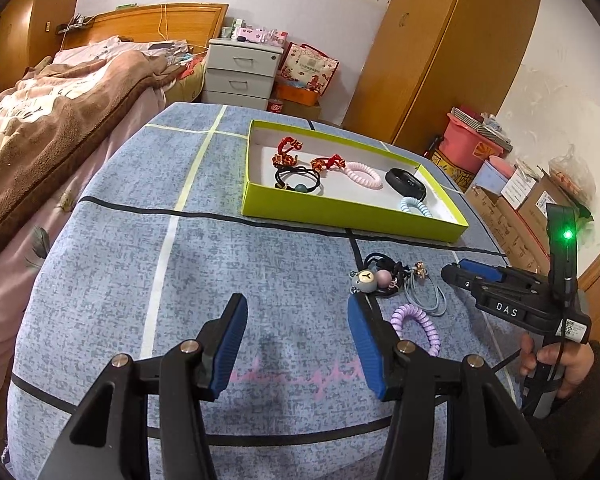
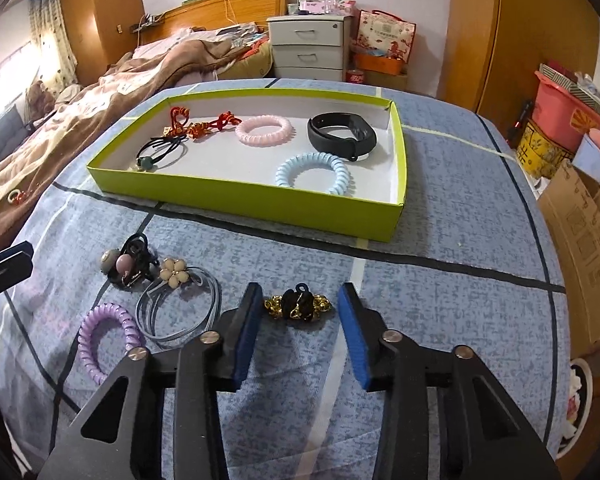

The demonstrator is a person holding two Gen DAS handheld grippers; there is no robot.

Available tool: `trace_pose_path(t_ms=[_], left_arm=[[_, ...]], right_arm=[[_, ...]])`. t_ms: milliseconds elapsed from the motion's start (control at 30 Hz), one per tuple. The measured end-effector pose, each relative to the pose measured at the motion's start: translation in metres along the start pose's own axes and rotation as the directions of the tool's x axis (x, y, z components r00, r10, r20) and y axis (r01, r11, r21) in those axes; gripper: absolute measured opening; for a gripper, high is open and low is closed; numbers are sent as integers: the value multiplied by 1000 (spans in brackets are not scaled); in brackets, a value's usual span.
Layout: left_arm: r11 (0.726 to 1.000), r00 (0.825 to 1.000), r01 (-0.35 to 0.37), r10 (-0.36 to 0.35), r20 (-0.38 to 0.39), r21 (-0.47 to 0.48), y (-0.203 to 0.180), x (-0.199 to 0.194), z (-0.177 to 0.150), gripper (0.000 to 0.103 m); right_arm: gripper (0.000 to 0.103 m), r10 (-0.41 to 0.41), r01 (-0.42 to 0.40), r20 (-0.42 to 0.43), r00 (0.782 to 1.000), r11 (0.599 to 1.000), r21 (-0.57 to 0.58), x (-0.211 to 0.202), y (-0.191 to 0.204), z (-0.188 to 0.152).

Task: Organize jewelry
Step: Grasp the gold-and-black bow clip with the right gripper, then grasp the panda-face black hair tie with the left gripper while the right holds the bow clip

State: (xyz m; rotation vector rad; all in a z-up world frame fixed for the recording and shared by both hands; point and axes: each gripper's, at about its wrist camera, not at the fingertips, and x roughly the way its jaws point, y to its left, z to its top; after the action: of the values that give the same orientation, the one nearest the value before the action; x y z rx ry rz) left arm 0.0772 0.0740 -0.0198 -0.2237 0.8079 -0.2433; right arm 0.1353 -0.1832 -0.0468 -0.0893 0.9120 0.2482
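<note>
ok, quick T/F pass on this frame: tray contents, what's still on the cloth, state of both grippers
1. The pink coil hair tie lies inside the green tray. True.
2. The purple coil hair tie is in the tray too. False: it lies on the blue cloth, outside the tray.
3. The right gripper is open, with the gold and black bracelet lying between its fingers. True.
4. The left gripper is shut on the bear hair tie. False: it is open and holds nothing; the tie lies on the cloth beyond it.
5. The black wristband lies on the cloth. False: it is in the tray, near the blue coil hair tie.
</note>
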Motion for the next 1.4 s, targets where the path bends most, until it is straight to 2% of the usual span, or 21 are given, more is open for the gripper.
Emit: trace_pose_path(t_ms=[433, 1067, 1267, 1400], left_arm=[[1000, 999, 13, -13, -29, 3, -4, 8, -2, 54], [993, 996, 64, -57, -74, 95, -45, 33, 12, 54], [990, 997, 14, -3, -75, 141, -55, 42, 15, 54], [982, 998, -49, 57, -38, 183, -62, 42, 18, 54]], right_arm=[[27, -9, 9, 12, 1000, 1000, 6, -5, -1, -5], [27, 33, -38, 61, 998, 996, 78, -19, -17, -5], [27, 42, -48, 70, 997, 995, 84, -22, -18, -5], [27, 47, -53, 70, 996, 995, 85, -23, -19, -6]])
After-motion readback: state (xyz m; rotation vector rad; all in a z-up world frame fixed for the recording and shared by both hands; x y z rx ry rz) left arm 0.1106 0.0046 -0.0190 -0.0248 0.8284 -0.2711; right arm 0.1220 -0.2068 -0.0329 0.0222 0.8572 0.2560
